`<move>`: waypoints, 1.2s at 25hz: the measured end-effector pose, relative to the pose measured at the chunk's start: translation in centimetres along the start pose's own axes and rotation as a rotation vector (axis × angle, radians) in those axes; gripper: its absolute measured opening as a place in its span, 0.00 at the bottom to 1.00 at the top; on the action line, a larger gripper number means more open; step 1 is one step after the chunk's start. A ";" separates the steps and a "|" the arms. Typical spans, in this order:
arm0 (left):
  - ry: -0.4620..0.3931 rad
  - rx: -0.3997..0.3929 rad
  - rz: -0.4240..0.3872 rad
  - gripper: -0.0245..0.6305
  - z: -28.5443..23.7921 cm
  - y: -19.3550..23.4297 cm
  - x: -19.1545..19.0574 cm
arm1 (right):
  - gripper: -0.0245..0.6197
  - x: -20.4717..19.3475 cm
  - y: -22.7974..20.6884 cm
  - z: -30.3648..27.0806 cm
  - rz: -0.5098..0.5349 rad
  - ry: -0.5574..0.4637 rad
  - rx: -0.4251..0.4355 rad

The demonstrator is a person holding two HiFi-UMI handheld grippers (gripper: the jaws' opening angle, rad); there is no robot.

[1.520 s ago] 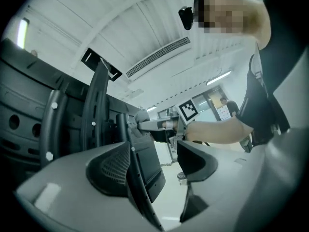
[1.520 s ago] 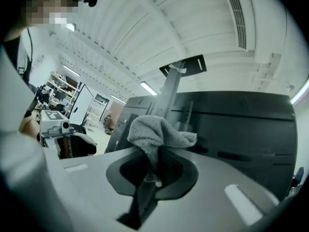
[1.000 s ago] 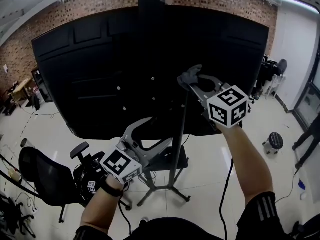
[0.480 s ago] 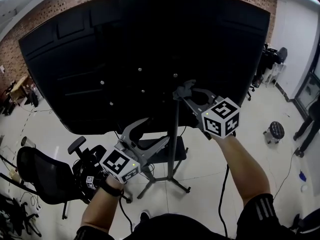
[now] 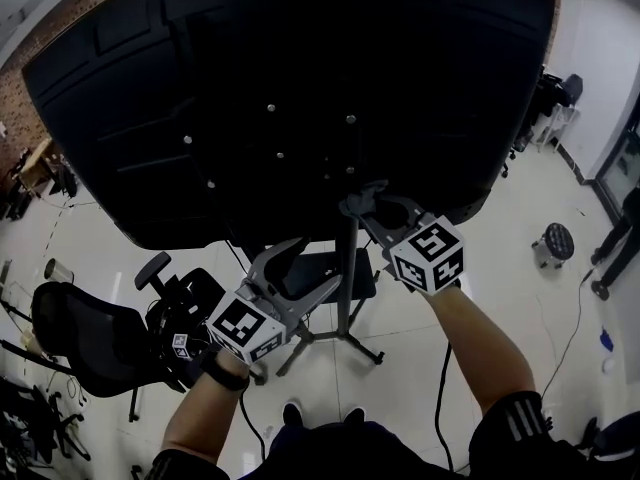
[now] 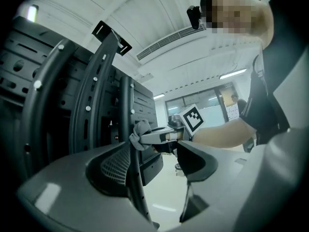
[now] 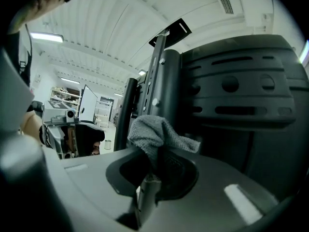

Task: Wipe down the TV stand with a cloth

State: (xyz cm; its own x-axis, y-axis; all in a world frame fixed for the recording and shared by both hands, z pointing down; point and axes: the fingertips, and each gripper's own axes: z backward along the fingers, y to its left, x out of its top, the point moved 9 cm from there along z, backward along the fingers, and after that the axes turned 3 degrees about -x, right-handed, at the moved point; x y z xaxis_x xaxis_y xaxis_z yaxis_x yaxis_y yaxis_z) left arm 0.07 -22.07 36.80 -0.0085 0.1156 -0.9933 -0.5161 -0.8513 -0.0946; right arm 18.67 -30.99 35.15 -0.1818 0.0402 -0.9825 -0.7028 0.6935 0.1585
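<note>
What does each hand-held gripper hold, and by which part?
The right hand-held gripper pinches the grey cloth by its bunched lower end. The left hand-held gripper holds nothing; its jaws stand apart.

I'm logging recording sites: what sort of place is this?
Probably an open-plan office or lab workspace: a big TV on a floor stand, a black office chair and a stool on a glossy pale floor, and strip lights overhead.

A crumpled grey cloth (image 7: 157, 137), pinched in the right hand-held gripper (image 7: 153, 170), sits against the upright black pole of the splay-legged TV stand (image 5: 347, 268).
</note>
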 end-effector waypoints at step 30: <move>0.264 -0.003 0.303 0.54 1.1 1.6 -23.7 | 0.08 -27.6 7.4 -5.2 -0.129 0.343 0.009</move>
State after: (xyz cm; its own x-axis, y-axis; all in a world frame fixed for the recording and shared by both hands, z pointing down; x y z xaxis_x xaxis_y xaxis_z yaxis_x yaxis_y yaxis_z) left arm -1.52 -25.55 60.23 0.0610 -0.2765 -0.9591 -0.5215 -0.8281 0.2056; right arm 14.92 -30.65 63.98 -0.3133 -0.2908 -0.9040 -0.7291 0.6837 0.0328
